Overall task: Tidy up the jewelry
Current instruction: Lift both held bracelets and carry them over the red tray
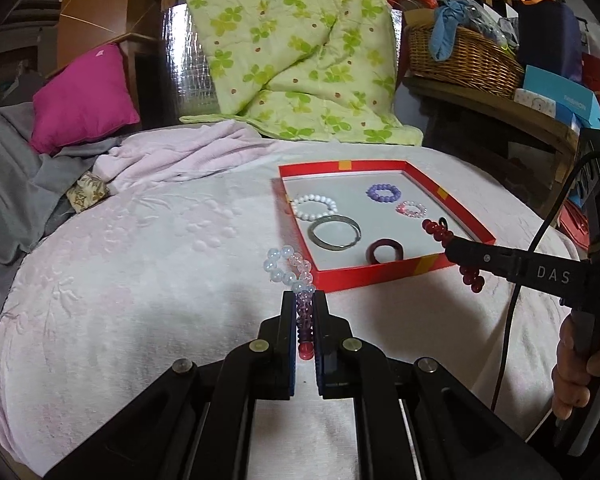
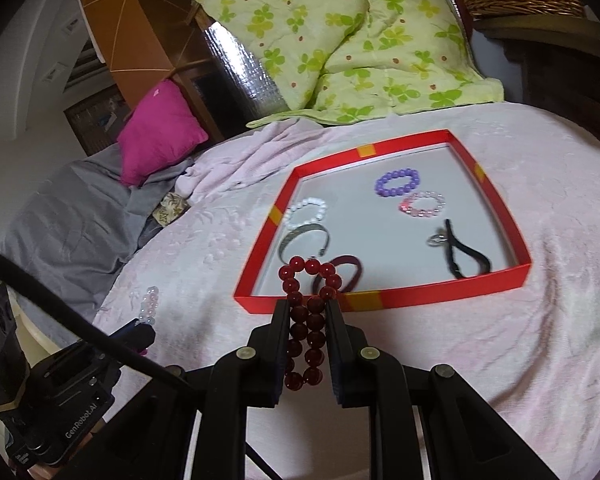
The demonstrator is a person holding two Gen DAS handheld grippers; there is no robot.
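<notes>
A red shallow box lies on the pale pink cover. In it are a white bead bracelet, a purple bead bracelet, a pink bead bracelet, a metal bangle, a dark red band and a black cord piece. My left gripper is shut on a clear, pink and purple bead bracelet, left of the box's near corner. My right gripper is shut on a dark red bead bracelet over the box's near edge.
A green clover quilt lies behind the box. A magenta cushion and grey cloth lie at the left. A wicker basket and boxes stand on a shelf at the right.
</notes>
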